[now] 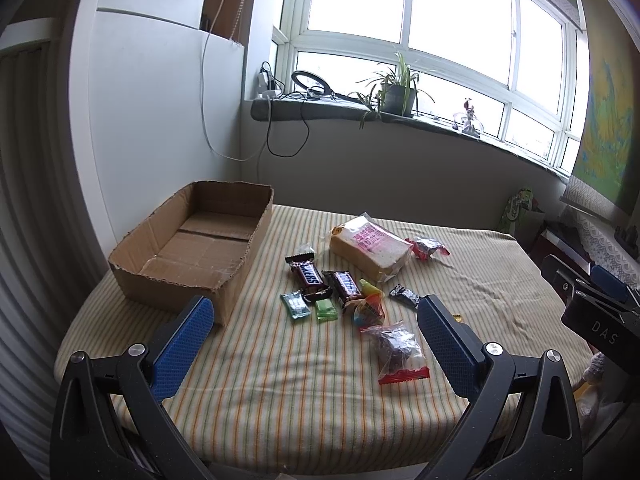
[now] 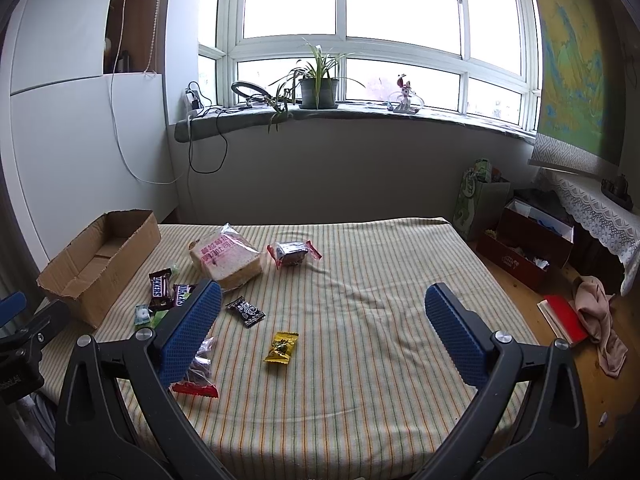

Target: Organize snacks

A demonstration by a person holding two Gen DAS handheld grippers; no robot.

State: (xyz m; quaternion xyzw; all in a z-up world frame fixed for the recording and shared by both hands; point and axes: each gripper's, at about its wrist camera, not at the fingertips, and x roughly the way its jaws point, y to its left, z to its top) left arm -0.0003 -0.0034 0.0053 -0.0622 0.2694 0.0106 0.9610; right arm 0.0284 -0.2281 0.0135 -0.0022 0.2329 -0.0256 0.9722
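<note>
Nothing packed yet: cardboard box [image 1: 192, 248] sits empty at the far-left corner of the striped counter [image 1: 280, 380], long axis running away from the cameras. Snacks all loose, just right of the box: two Snickers bars [image 1: 306, 274], small green packets [image 1: 295, 305], bagged bread [image 1: 370, 246] further right and back, dark candy bag with red edge [image 1: 398, 354] nearest. Yellow packet [image 2: 282, 346] well right of the box, lying alone, long axis roughly front to back.

Left hand-held gripper [image 1: 316, 332] spread wide, holding nothing, hovering over the near edge with the pile straight ahead between the fingers. Right hand-held gripper [image 2: 322, 328] also wide and empty, yellow packet dead ahead. Probably left takes the cluster, being nearer the box, and right gets the yellow one.
</note>
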